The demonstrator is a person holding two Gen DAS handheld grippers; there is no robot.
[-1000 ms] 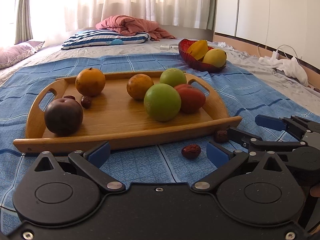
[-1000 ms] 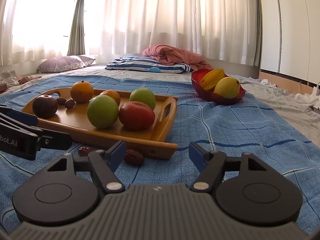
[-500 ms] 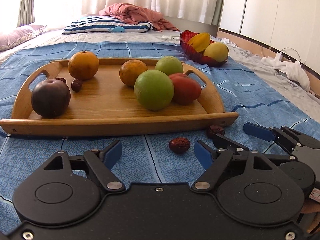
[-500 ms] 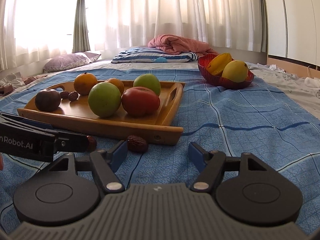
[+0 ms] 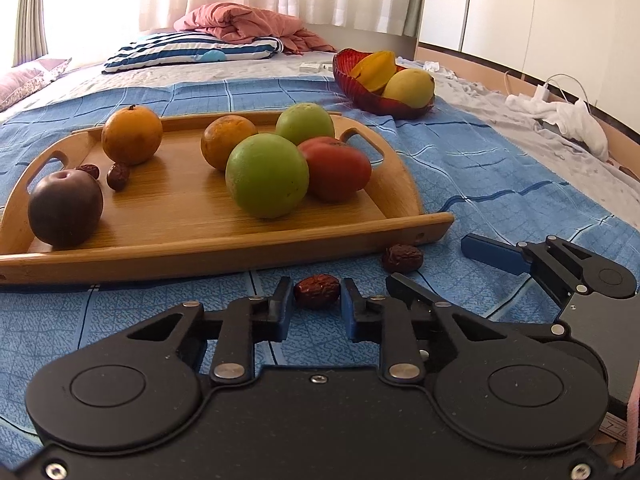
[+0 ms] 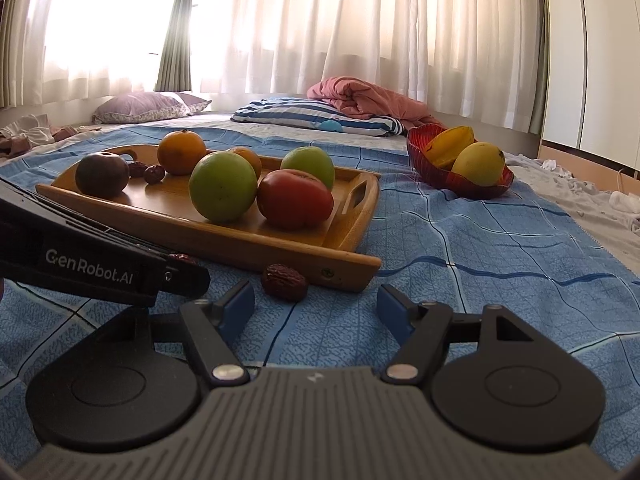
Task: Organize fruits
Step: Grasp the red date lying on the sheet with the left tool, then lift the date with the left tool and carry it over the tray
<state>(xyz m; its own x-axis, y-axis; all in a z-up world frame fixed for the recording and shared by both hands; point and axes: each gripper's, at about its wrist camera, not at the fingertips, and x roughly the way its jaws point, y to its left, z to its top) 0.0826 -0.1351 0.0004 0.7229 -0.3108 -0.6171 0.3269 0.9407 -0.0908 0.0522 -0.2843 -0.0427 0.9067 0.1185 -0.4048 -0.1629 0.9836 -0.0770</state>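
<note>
A wrinkled red date [image 5: 317, 291] lies on the blue blanket just in front of the wooden tray [image 5: 200, 256]. My left gripper [image 5: 316, 305] is closing on this date, with a blue pad against each end. A second date [image 5: 402, 258] [image 6: 285, 282] lies to its right near the tray's corner. My right gripper [image 6: 316, 304] stands open just short of that second date, nothing between its fingers. On the tray sit a big green fruit [image 5: 267, 176], a red fruit [image 5: 336, 168], two oranges, a dark plum [image 5: 65, 208] and two small dates [image 5: 118, 176].
A red glass bowl [image 5: 380, 98] with a starfruit and a yellow mango stands beyond the tray on the right. Pillows and a pink quilt [image 5: 240, 28] lie at the far end of the bed. White clothes and cables sit at the right edge.
My left gripper moved forward and down to the nearer date and its jaws went from wide open to shut around it. The right gripper stayed open and almost still.
</note>
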